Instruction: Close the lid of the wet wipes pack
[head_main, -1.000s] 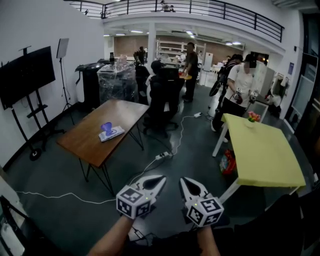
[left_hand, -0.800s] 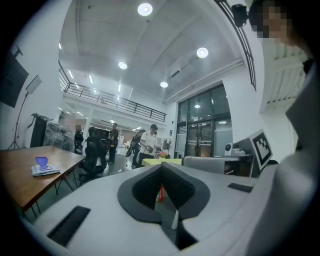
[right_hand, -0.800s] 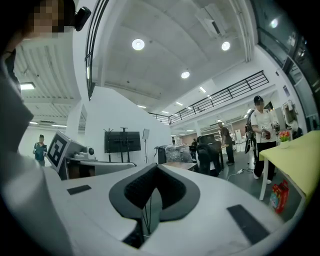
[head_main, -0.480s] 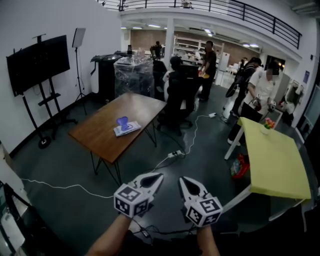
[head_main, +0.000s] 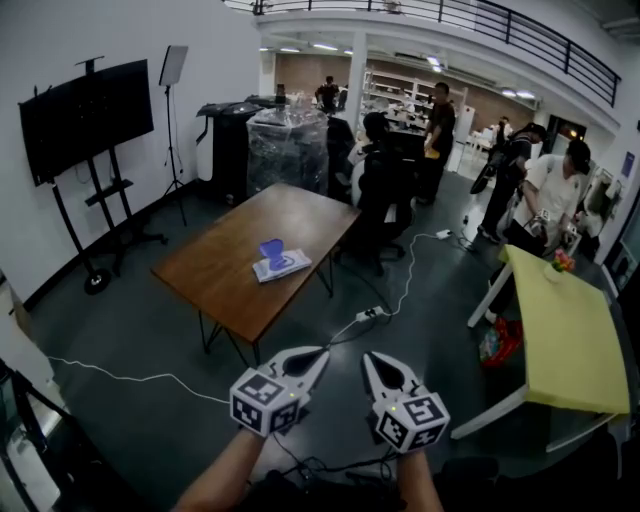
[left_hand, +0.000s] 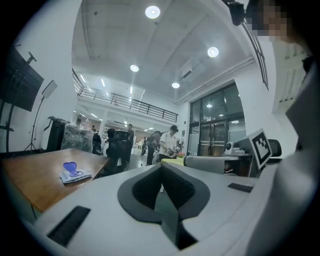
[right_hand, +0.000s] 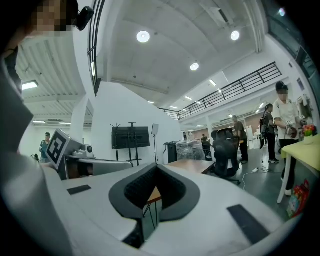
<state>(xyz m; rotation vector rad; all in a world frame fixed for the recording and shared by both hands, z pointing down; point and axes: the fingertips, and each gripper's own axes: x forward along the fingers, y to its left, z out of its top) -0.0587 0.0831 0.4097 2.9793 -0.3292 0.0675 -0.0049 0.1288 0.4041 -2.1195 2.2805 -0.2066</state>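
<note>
The wet wipes pack (head_main: 282, 265) lies on the brown wooden table (head_main: 225, 285) some way ahead, its blue lid (head_main: 271, 250) standing up open. In the left gripper view the wet wipes pack (left_hand: 75, 173) shows far off at the left, blue lid (left_hand: 70, 166) raised. My left gripper (head_main: 321, 353) and right gripper (head_main: 368, 358) are held side by side low in the head view, over the floor and well short of the table. Both point forward. The left gripper (left_hand: 161, 167) is shut and empty, and the right gripper (right_hand: 156, 166) has its tips together with nothing held.
A yellow-green table (head_main: 565, 345) stands at the right. A power strip (head_main: 371, 313) and cables lie on the floor between the tables. A black office chair (head_main: 385, 205) stands behind the brown table. A TV on a stand (head_main: 86, 115) is at the left wall. Several people stand at the back.
Both grippers and the head have moved forward across the floor; the brown table and wipes pack now look nearer and sit further right in the head view. Jaws stay shut.
</note>
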